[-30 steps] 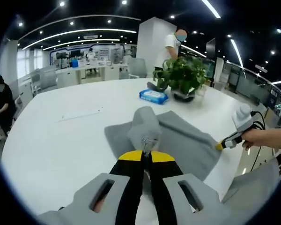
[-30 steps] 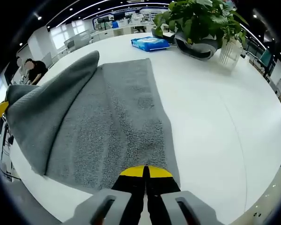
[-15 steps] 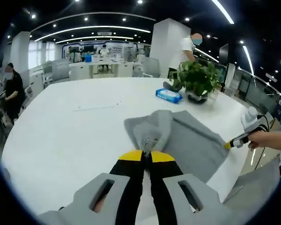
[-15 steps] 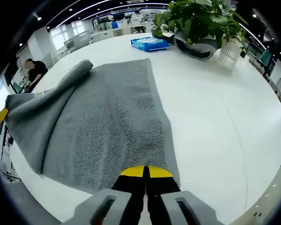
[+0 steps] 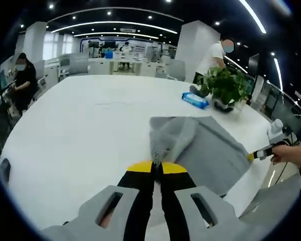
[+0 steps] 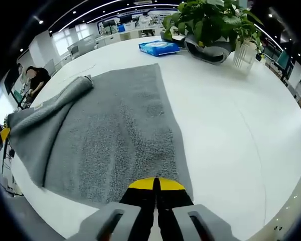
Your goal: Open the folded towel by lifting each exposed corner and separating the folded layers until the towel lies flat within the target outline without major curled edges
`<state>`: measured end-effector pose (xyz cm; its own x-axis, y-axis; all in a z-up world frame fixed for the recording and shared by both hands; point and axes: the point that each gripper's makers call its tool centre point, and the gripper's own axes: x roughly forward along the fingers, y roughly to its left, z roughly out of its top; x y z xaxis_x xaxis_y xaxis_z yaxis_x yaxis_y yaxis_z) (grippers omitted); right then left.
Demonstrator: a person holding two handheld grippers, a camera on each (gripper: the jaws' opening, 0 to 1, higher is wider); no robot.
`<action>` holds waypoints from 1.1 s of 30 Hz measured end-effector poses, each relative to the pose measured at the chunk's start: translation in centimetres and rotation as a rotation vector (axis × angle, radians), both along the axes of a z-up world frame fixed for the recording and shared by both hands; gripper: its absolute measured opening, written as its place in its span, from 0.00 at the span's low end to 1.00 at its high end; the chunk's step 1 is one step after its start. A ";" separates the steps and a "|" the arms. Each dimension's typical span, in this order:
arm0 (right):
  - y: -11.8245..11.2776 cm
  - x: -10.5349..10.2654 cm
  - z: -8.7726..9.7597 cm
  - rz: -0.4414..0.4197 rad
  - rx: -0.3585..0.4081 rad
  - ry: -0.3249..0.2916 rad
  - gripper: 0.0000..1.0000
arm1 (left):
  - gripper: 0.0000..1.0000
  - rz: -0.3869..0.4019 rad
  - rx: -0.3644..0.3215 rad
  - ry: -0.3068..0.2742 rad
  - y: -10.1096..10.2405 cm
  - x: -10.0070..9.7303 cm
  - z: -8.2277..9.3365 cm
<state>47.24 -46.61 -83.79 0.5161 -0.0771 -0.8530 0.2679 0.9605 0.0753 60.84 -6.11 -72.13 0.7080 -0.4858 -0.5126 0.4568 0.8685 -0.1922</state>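
Grey towel (image 6: 115,135) lies on the white tabletop (image 6: 231,130), its 9 o'clock side folded over. Left tool (image 5: 157,163) pinches a lifted corner; right tool (image 6: 155,185) is clamped on the near edge. Soft, limp terry, light and drapey: grip corners only.

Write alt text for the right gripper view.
A grey towel lies spread on a white table, its near edge pinched in the shut right gripper, its left side raised in a fold. Beyond it stand a blue packet and a potted plant.
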 end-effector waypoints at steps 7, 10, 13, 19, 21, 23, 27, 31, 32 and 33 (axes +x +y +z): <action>0.1 0.0 0.0 0.025 -0.016 -0.001 0.00 | 0.03 0.062 -0.015 0.017 1.8 -0.6 -0.6; 0.1 0.0 0.1 0.027 -0.019 0.008 0.00 | 0.03 0.083 -0.026 0.030 2.4 -0.8 -0.9; 0.0 0.0 0.0 0.024 -0.013 0.008 0.00 | 0.03 0.103 -0.037 0.034 2.9 -1.0 -1.0; 0.0 0.0 0.0 0.017 0.001 0.004 0.00 | 0.03 0.106 -0.033 0.043 3.3 -1.8 -1.4; 0.0 0.0 0.0 0.019 -0.003 0.003 0.00 | 0.03 0.111 -0.037 0.047 3.4 -1.9 -1.6; 0.1 0.0 0.0 0.022 -0.008 0.004 0.00 | 0.03 0.116 -0.039 0.051 3.4 -2.1 -1.7; 0.1 0.0 0.0 0.029 -0.020 0.007 0.00 | 0.03 0.127 -0.037 0.058 4.0 -2.3 -2.4; 0.1 0.0 0.0 0.025 -0.023 0.016 0.00 | 0.03 0.150 -0.040 0.086 5.0 -2.5 -3.1; 0.1 0.0 0.0 0.025 -0.024 0.016 0.00 | 0.03 0.158 -0.037 0.096 5.2 -2.5 -3.2; 0.1 0.0 0.0 0.026 -0.024 0.014 0.00 | 0.03 0.167 -0.034 0.103 5.5 -2.5 -3.3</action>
<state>47.22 -46.49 -83.75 0.5059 -0.0849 -0.8584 0.2441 0.9686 0.0480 58.30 -0.58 -75.46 0.7248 -0.3846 -0.5716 0.2837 0.9227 -0.2610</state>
